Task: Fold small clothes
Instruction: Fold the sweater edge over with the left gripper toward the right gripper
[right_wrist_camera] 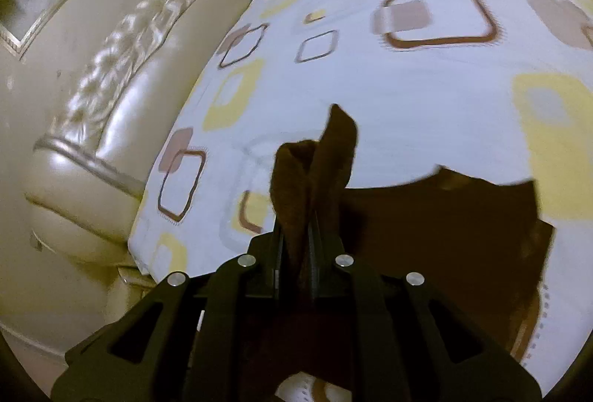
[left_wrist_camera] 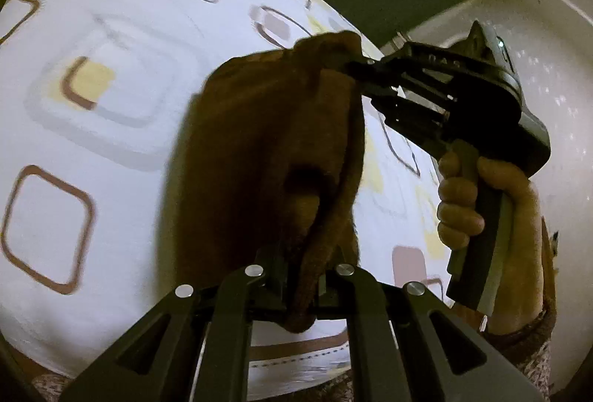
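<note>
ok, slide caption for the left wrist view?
Both tongs pinch a brown fleecy cloth above the patterned white bedsheet.

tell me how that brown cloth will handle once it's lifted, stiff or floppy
Probably floppy: the brown cloth sags between the left gripper and right gripper. Likely light, held by pinched edges alone. Its fuzzy nap should resist slipping.

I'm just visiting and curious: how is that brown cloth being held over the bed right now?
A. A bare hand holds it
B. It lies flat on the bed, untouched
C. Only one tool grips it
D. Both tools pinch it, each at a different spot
D: the brown cloth is pinched in the left gripper and, at its upper edge, in the right gripper, above the patterned bedspread.
</note>
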The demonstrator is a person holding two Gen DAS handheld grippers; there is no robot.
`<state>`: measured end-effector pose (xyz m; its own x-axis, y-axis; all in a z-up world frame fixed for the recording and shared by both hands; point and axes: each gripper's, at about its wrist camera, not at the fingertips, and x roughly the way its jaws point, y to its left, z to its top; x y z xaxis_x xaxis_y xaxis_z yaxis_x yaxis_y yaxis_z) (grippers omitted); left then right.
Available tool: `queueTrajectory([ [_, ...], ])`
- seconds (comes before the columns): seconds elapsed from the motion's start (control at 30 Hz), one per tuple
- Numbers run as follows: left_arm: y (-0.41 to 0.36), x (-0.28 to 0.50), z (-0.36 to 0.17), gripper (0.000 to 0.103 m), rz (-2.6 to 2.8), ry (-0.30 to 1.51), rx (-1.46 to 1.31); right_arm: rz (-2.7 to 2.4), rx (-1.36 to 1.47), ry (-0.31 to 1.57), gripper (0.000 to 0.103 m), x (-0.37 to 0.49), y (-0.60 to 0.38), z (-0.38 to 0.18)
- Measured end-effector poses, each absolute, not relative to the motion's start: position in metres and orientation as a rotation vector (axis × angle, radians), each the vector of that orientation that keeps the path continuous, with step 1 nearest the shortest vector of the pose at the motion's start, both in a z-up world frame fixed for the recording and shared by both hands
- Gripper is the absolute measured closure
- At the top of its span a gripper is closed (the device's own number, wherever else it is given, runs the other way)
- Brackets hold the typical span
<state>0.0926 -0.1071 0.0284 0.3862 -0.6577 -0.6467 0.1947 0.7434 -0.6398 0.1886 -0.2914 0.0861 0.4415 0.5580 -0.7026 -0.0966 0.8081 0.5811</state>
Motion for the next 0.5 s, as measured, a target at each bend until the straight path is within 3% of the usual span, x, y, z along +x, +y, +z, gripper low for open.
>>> queueTrajectory([
  [0.5, -0.215, 0.083, -0.024, 0.095, -0.569, 1.152, -0.338, 0.372, 0.752, 1.019, 0.093, 0.157, -0.426, -0.005],
])
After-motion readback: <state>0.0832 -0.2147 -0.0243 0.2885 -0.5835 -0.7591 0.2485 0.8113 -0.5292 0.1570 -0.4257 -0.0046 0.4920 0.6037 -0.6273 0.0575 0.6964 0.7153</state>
